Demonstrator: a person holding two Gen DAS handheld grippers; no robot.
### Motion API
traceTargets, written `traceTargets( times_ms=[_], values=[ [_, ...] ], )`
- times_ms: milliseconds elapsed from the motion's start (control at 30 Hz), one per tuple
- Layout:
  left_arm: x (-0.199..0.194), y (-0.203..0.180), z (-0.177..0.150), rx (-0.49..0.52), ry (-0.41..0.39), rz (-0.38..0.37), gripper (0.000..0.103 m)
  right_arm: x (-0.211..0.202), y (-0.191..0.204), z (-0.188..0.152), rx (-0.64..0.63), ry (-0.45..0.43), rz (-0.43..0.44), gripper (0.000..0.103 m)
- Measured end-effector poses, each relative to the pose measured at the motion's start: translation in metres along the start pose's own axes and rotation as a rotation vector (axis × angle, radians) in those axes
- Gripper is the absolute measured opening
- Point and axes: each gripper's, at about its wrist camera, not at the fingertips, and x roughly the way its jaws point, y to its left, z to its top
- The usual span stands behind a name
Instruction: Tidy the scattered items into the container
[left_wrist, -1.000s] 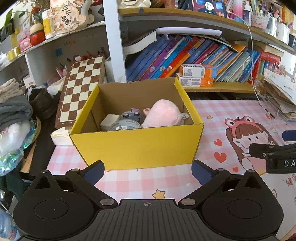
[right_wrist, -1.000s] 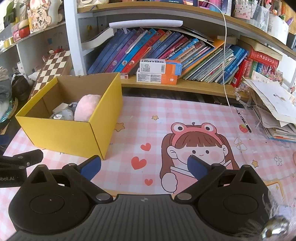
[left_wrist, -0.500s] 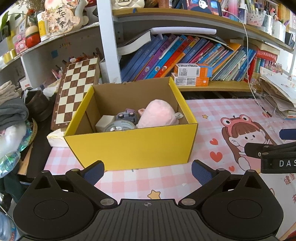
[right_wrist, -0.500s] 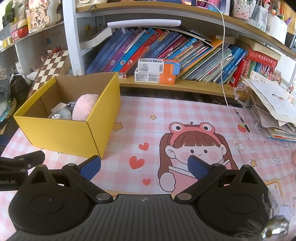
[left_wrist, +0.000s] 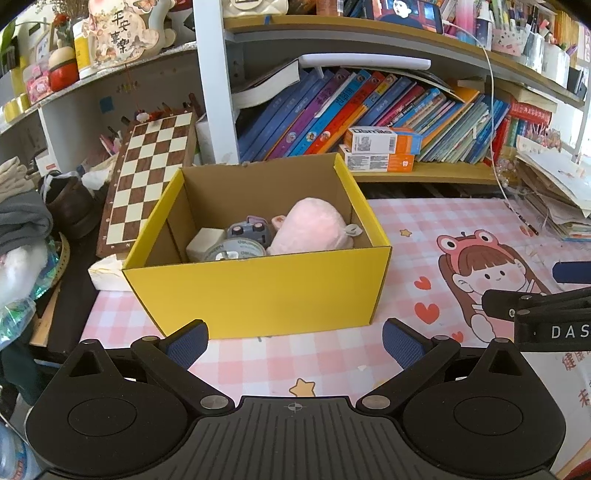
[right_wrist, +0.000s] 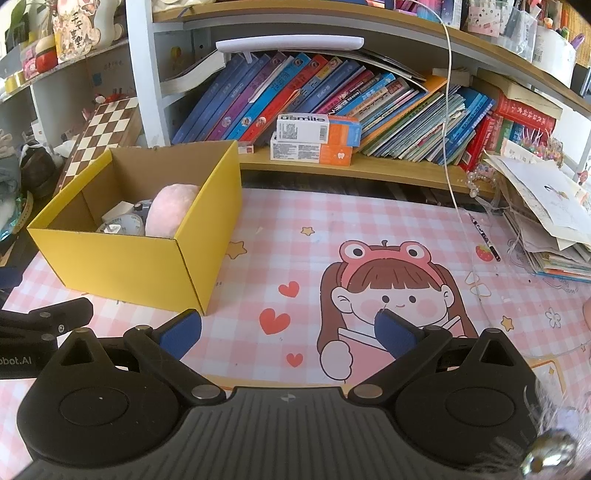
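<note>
Pink checked tabletop lies bare of loose items under both tools, the left tool and right tool each spread apart and holding nothing. Just beyond, the yellow box holds the pink plush, tape roll and the rest. Judged from this, tidying is done; draw both tools back level and clear of the box wall.

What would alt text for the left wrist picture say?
An open yellow box on a pink checked mat holds a pink plush toy, a tape roll and small items. The open, empty left gripper is just in front; bookshelves stand behind.
</note>
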Motion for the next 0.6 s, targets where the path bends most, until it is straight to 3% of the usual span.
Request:
traceTargets(
  times_ms=[600],
  values=[
    [0.0024,0.0012,0.0014,-0.020,0.002,-0.008,0.102,0.0038,0.0009,0.0026,-0.009,0.009,-0.001,0.101]
  ],
)
